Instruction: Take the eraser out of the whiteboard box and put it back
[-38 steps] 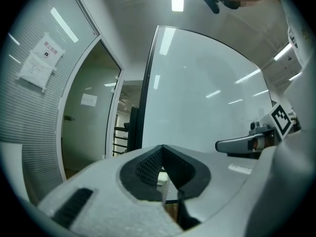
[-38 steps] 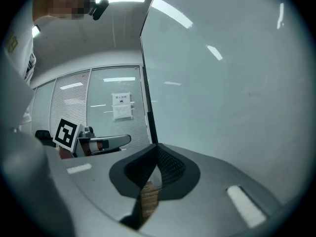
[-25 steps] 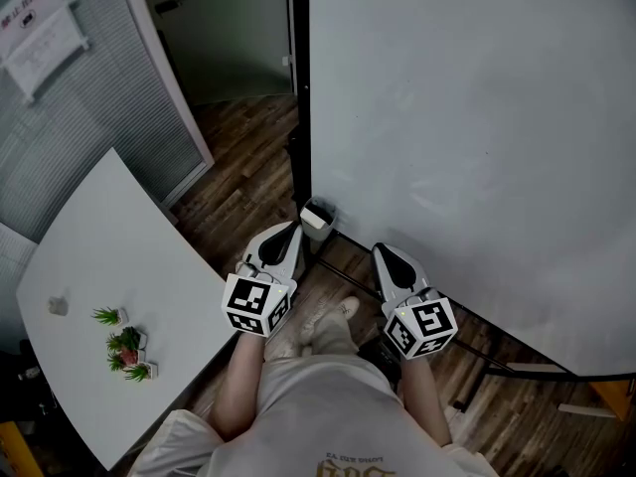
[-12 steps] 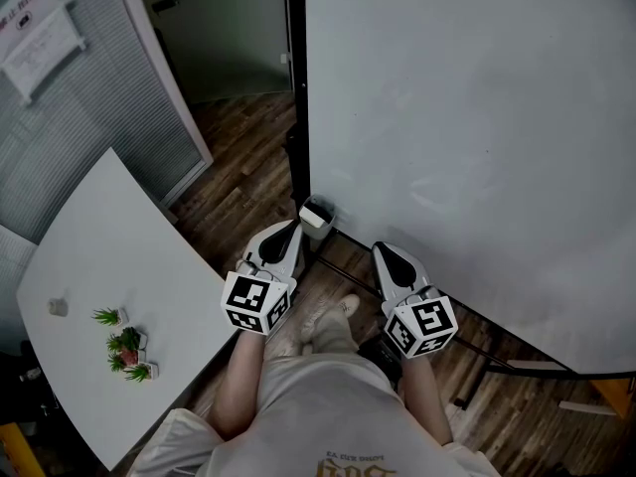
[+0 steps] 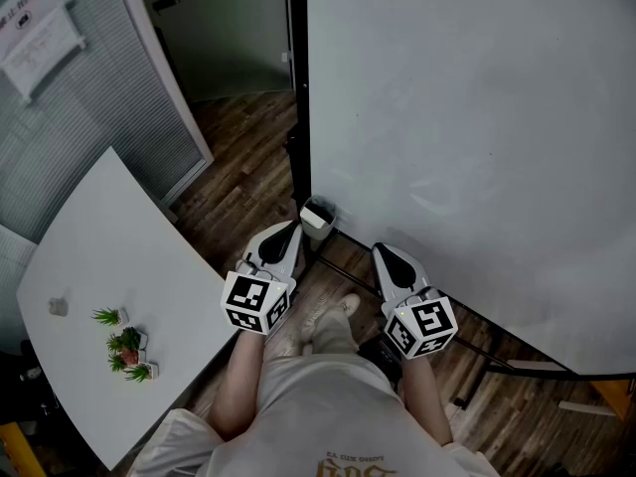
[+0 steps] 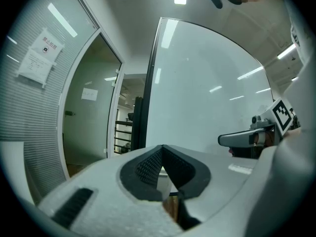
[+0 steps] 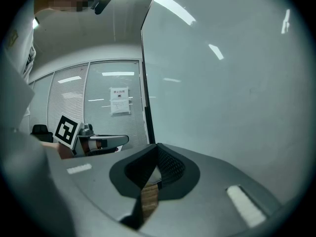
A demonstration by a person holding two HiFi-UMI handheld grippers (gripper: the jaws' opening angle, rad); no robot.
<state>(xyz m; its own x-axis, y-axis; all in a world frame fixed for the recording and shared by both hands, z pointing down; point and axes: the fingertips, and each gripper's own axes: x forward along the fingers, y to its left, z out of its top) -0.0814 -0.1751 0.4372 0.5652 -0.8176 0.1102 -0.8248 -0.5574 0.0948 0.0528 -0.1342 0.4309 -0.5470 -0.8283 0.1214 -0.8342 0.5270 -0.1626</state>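
Left hand-held gripper [image 5: 287, 232] closed, empty, tip just beside whiteboard box [image 5: 316, 217]

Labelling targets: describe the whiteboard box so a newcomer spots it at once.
Find the big whiteboard and follow its dark left edge down to the bottom corner. The box is the small pale open-topped container there, just beyond the tip of the left gripper. It is the only small thing at the board; the little plants sit apart on the white table.

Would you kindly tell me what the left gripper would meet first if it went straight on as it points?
Most likely the whiteboard box, just ahead of the shut left gripper at the lower corner of the whiteboard, though depth is hard to judge.
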